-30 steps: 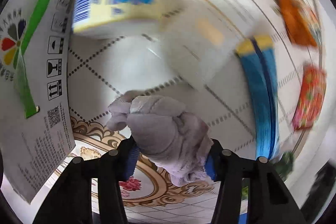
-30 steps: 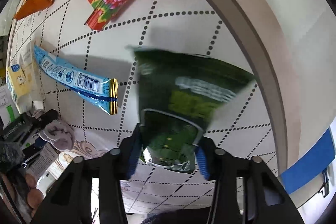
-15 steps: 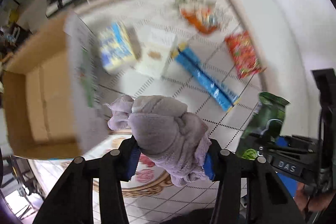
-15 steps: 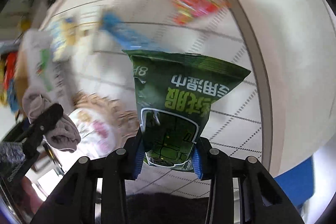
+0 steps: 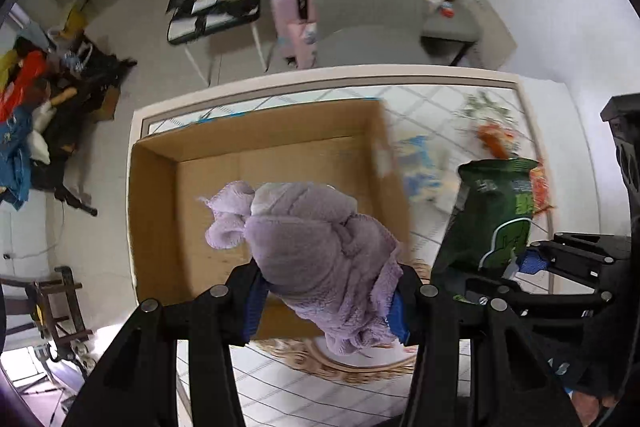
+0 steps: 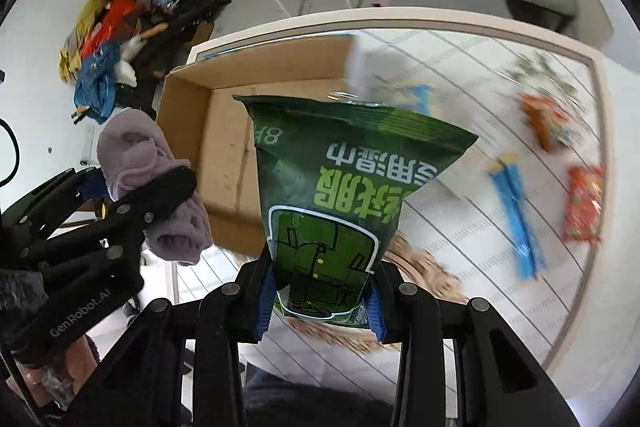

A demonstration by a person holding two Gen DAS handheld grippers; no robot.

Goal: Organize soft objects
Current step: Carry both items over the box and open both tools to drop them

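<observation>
Your left tool (image 5: pixel 326 301) is clamped on the bunched purple cloth (image 5: pixel 316 247), which hangs above the near part of the open cardboard box (image 5: pixel 160 219). Your right tool (image 6: pixel 320 301) is pinched on the bottom edge of the green packet (image 6: pixel 340 195), held upright just right of the box. Bring the cloth over the middle of the box floor, lower it inside the walls, then let go. Keep the packet clear of the cloth. Other packets remain on the table (image 6: pixel 460 235).
</observation>
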